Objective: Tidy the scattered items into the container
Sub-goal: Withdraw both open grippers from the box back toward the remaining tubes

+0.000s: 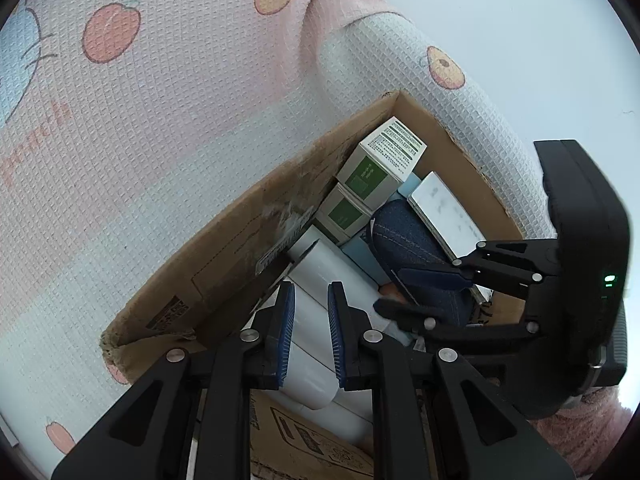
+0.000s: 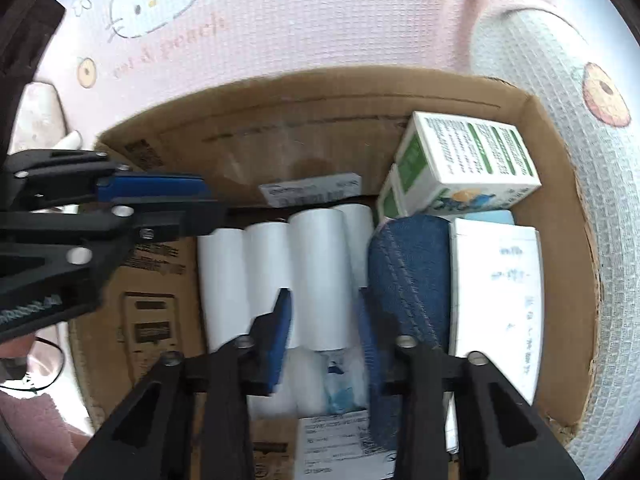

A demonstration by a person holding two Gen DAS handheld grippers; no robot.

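Cardboard box (image 2: pixel 240 132), brown and scuffed with ragged rims, sits open on a waffle-textured blanket (image 2: pixel 280 20) printed with peaches and a cartoon cat.

In the right wrist view, the left gripper (image 2: pixel 212 204) reaches in from 9 o'clock, level with the box's left wall. Its black fingers with ribbed blue pads stand a narrow gap apart, pinching nothing. Its own camera shows it tilted down over the rolls.

At centre, smooth white rolls (image 2: pixel 316 272) lie side by side on the box floor. The right gripper (image 2: pixel 324 300) points steeply down from 6 o'clock, its jaws partly spread over a roll's end and a crinkled clear bag (image 2: pixel 336 384). I cannot tell whether they pinch anything.

Just right of the rolls, touching them, is a curved, stitched denim piece (image 2: pixel 408 272). At 1 o'clock two green-and-white cartons (image 2: pixel 472 152) lean in the far corner. At 3 o'clock a flat white carton (image 2: pixel 496 280) stands against the right wall.

Bare floor remains only at 8 o'clock, left of the rolls.
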